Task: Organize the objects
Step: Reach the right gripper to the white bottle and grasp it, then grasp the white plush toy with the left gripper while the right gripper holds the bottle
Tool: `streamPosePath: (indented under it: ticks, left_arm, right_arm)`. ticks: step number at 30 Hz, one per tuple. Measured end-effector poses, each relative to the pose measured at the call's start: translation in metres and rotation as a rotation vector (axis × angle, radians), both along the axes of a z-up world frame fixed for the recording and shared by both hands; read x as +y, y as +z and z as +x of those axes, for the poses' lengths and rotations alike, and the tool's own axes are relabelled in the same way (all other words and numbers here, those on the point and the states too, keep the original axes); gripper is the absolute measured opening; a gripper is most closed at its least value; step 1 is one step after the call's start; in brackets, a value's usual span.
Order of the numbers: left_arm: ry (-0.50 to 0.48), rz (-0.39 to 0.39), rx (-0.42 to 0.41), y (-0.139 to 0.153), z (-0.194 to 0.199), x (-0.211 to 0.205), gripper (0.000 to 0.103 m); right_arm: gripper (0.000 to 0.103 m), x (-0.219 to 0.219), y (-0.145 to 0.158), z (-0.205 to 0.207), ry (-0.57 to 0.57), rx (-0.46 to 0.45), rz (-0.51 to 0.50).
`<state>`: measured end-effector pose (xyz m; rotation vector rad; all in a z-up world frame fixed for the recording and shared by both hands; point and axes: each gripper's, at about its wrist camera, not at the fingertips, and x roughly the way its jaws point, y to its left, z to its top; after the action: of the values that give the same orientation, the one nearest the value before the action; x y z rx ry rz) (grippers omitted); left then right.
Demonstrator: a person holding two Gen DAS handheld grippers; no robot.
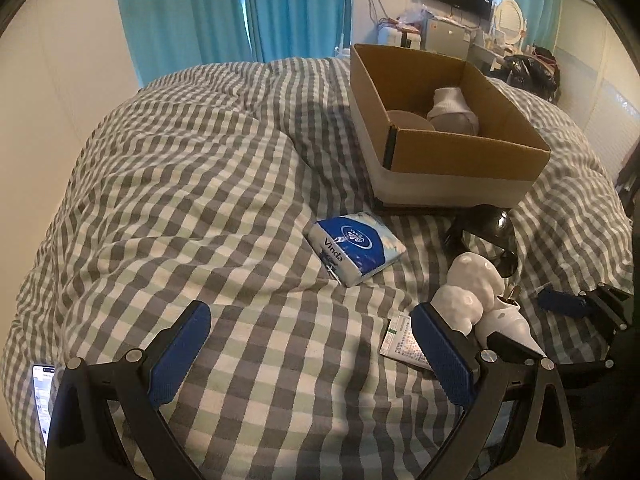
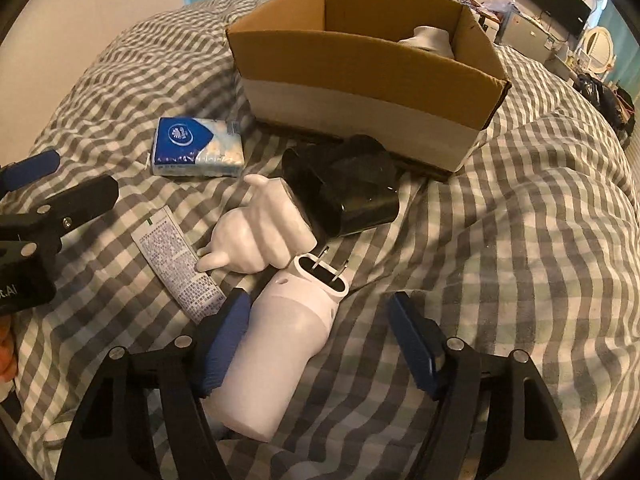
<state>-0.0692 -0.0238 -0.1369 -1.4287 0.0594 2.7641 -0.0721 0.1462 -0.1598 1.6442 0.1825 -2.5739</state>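
On the grey-and-white checked quilt stands the open brown cardboard box, before it the blue tissue pack, black cup and white lumpy figurine, while the right gripper, released, straddles the white plastic bottle-shaped device, touching only its left pad, and the left gripper gapes empty.

Grey-white checked bedcover, brown box

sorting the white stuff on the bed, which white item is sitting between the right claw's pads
The smooth white plastic bottle-shaped device with metal prongs at its top. The lumpy white ceramic figurine and the flat white printed sachet lie beyond the pads.
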Motion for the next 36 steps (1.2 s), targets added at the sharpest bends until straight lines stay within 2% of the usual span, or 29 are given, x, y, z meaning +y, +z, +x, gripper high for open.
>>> streamPosePath:
  ticks: [7, 9, 12, 14, 19, 26, 31, 36]
  left_arm:
    - [-0.01, -0.011, -0.01, -0.004, -0.001, 0.003, 0.103]
    - [-0.013, -0.015, -0.013, -0.005, -0.002, 0.005, 0.103]
    - [-0.018, -0.017, -0.011, -0.005, -0.001, 0.006, 0.103]
    - [-0.018, -0.02, -0.011, -0.004, 0.0, 0.007, 0.103]
    - [-0.038, -0.011, -0.022, -0.003, 0.0, 0.015, 0.103]
    - [-0.15, 0.033, -0.038, -0.006, -0.008, 0.056, 0.103]
    - [-0.204, -0.015, -0.056, -0.021, -0.019, 0.087, 0.1]
    - [-0.243, 0.005, -0.098, -0.037, -0.027, 0.103, 0.093]
  right_arm:
    - [0.06, -0.004, -0.016, -0.005, 0.019, -0.049, 0.008]
    - [0.051, -0.006, -0.02, -0.005, 0.032, -0.062, 0.009]
    - [0.05, -0.007, -0.02, -0.004, 0.042, -0.063, 0.0]
    - [0.05, -0.005, -0.013, 0.001, 0.043, -0.04, -0.012]
    - [0.045, 0.01, 0.031, 0.018, 0.015, 0.109, -0.048]
    - [0.045, 0.027, 0.066, 0.017, -0.01, 0.209, -0.034]
    - [0.045, 0.051, 0.072, 0.017, -0.061, 0.259, -0.004]
    - [0.045, 0.07, 0.058, 0.012, -0.092, 0.223, -0.054]
